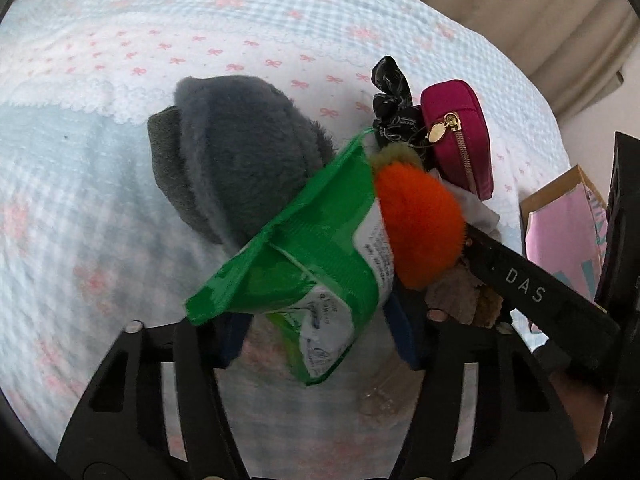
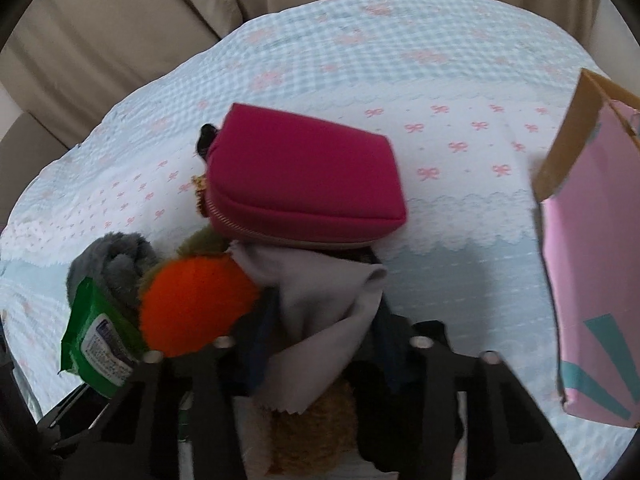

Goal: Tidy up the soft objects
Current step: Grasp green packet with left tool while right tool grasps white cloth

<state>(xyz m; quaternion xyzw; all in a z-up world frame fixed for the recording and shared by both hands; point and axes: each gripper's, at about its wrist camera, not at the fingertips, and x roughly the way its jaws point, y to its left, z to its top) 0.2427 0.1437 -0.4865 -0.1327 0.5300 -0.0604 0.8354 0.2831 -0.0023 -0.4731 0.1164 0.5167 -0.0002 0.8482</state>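
Observation:
In the left wrist view my left gripper (image 1: 320, 336) is shut on a green and white wipes packet (image 1: 308, 264), held above the bed. Beyond it lie a grey plush hat (image 1: 236, 152), an orange plush carrot (image 1: 420, 220), a black scrunchie (image 1: 392, 96) and a magenta zip pouch (image 1: 460, 136). In the right wrist view my right gripper (image 2: 320, 344) is shut on a grey cloth (image 2: 320, 312), just in front of the magenta pouch (image 2: 304, 176). The carrot (image 2: 192, 304), the hat (image 2: 116, 264) and the wipes packet (image 2: 100, 340) sit to its left. A brown plush (image 2: 316, 432) lies under the fingers.
Everything rests on a light blue checked bedspread (image 1: 100, 200) with pink bows. A pink and brown cardboard box (image 2: 592, 264) stands at the right, also seen in the left wrist view (image 1: 560, 224). Beige curtains (image 2: 120, 20) hang behind the bed. The other gripper's black arm (image 1: 532, 280) crosses at right.

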